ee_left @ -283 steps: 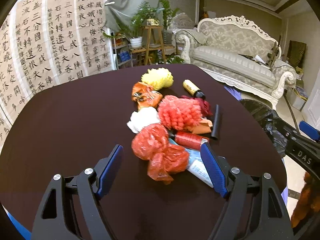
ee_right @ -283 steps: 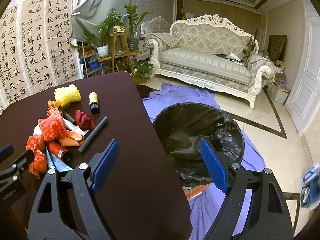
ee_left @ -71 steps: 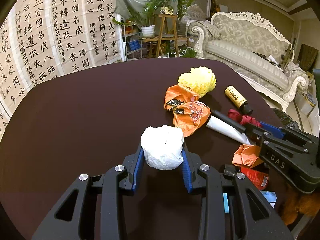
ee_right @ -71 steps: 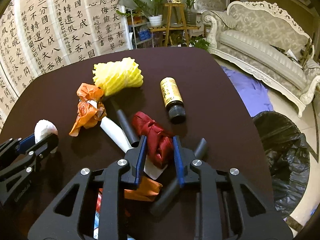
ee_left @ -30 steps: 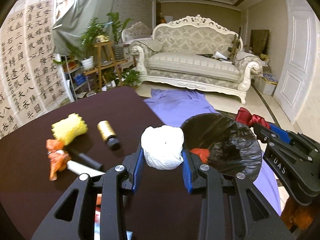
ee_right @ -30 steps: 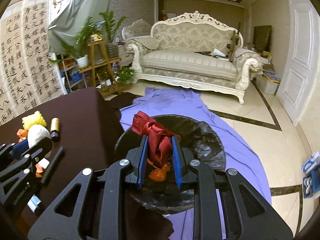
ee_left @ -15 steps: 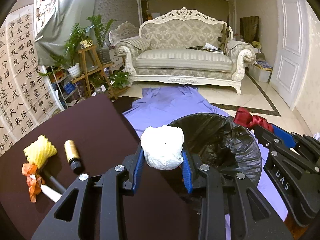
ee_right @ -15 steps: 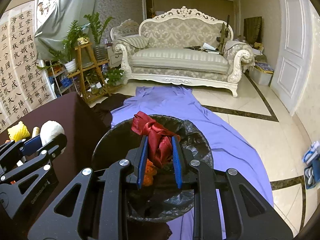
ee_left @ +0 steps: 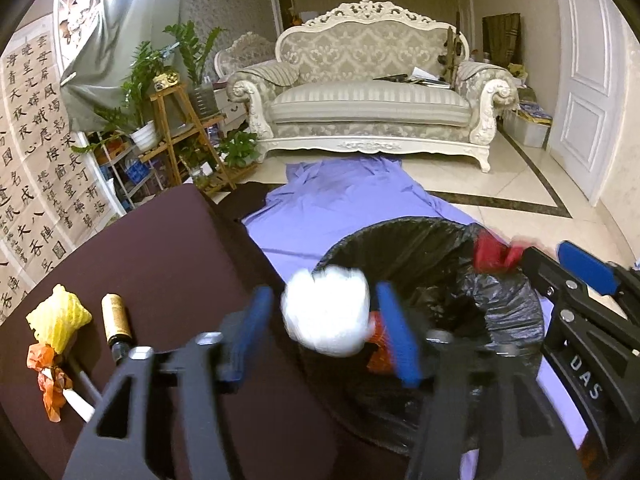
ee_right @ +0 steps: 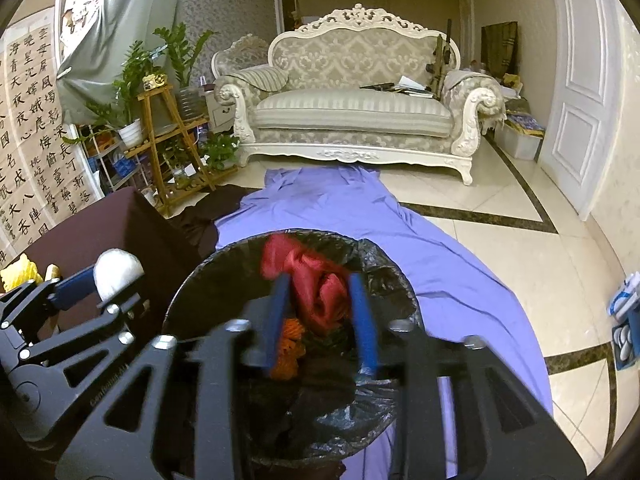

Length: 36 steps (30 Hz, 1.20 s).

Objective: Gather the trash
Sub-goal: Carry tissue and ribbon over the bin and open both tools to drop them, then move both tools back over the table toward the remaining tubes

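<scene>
Left wrist view: left gripper (ee_left: 326, 322), lower centre of frame, blue pads spread wide w/ visible gaps either side of the white wad (ee_left: 326, 312); wad is motion-blurred between the pads, not touching them, at the near-left edge of the black-lined trash bin (ee_left: 516, 312). Right gripper (ee_right: 320, 314), lower centre of right wrist view, pads likewise parted around the red wrapper (ee_right: 316, 280), which sits blurred betw. them above the bin mouth; whether a pad still touches it cannot be told. Orange and red scraps lie inside the bin below. In the left view the right gripper's body enters from the right edge, white lettering "DAS" on its black arm; a further embossed word on the left gripper's arm, lower left of the right view, is too faint to read. Left edge of left view, on the dark table (ee_left: 160, 248): yellow foam net (ee_left: 56, 322), amber bottle (ee_left: 116, 326) w/ gold label, text illegible, and orange wrapper (ee_left: 48, 376). Upper left of both views: calligraphy scroll (ee_left: 36, 152) in columns of black Chinese characters. Purple sheet (ee_left: 340, 200) covers the floor behind the bin, reaching to the white sofa (ee_left: 368, 96) at upper centre.
</scene>
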{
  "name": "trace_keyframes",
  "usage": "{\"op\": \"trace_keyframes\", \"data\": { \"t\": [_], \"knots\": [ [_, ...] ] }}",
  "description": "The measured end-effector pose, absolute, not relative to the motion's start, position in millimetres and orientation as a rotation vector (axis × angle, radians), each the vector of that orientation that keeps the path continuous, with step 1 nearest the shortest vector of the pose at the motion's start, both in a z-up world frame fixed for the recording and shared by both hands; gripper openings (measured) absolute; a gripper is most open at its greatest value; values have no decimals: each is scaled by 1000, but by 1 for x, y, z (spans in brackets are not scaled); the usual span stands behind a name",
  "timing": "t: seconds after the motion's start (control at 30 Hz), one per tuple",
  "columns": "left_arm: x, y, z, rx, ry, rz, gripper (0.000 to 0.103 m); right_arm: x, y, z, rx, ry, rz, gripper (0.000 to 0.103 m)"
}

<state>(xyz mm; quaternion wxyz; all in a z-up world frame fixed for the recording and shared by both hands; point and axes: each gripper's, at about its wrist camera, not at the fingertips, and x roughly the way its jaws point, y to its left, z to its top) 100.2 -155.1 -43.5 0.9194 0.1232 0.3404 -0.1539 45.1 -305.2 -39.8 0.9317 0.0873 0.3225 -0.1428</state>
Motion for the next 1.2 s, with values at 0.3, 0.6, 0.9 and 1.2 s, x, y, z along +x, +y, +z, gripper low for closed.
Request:
{"op": "trace_keyframes", "data": {
  "t": [0.3, 0.6, 0.9, 1.2],
  "knots": [
    [100, -147, -40, 233, 707, -307, 76, 43, -307, -39, 178, 661, -305, 45],
    [91, -126, -32, 217, 705, -290, 76, 31, -297, -33, 163, 662, -291, 47],
    [66, -90, -25, 178, 720, -254, 76, 15, -262, -30, 139, 677, -227, 48],
    [34, -61, -21, 157, 720, -217, 76, -1, -225, -30, 116, 697, -154, 48]
  ]
}}
